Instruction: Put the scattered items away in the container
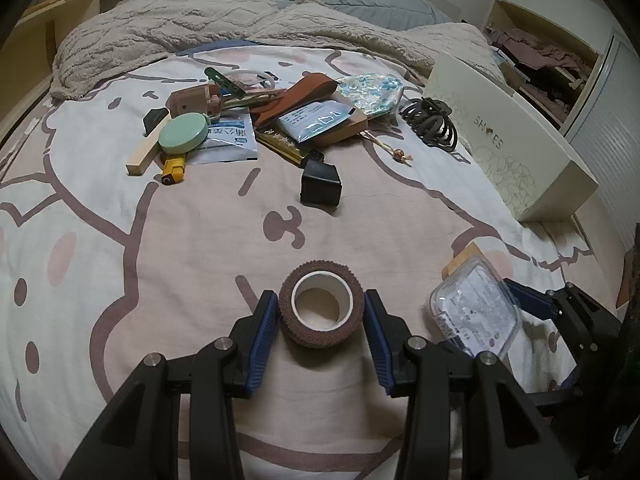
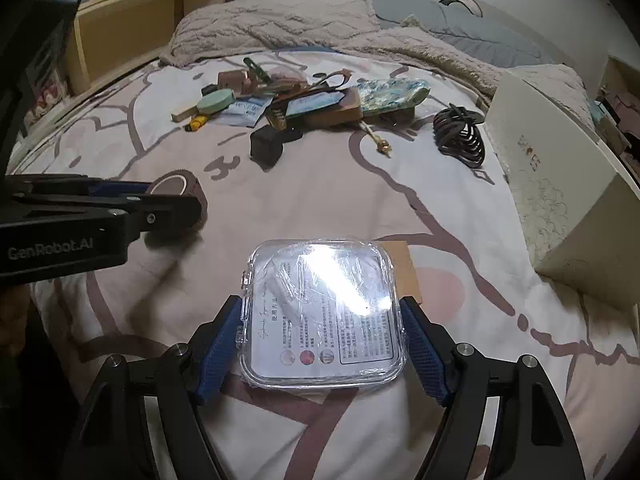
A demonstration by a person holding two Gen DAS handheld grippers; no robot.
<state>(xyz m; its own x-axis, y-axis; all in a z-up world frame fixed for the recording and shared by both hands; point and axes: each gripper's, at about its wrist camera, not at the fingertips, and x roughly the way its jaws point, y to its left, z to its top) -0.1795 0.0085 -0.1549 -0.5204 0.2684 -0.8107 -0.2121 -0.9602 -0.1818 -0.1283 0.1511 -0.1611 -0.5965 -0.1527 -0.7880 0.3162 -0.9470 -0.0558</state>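
A roll of brown tape (image 1: 322,312) stands on edge on the bed sheet, and my left gripper (image 1: 320,300) is shut on it, one blue pad against each side. The same roll (image 2: 180,188) shows in the right wrist view, partly hidden behind the left gripper's black fingers (image 2: 168,210). My right gripper (image 2: 320,304) has its pads against both sides of a clear plastic box (image 2: 324,308) with a printed card inside. That box (image 1: 474,308) lies low on the sheet, over a tan card (image 2: 406,264). A cream shoe box (image 1: 508,148) stands at the right.
A heap of small items lies further up the bed: a green round case (image 1: 184,136), a wooden stick (image 1: 146,152), a yellow lighter (image 1: 174,170), sachets (image 1: 228,142), a brown strap (image 1: 296,96), a black cube (image 1: 320,186), a black hair claw (image 1: 432,124). A fluffy blanket (image 1: 180,20) is behind them.
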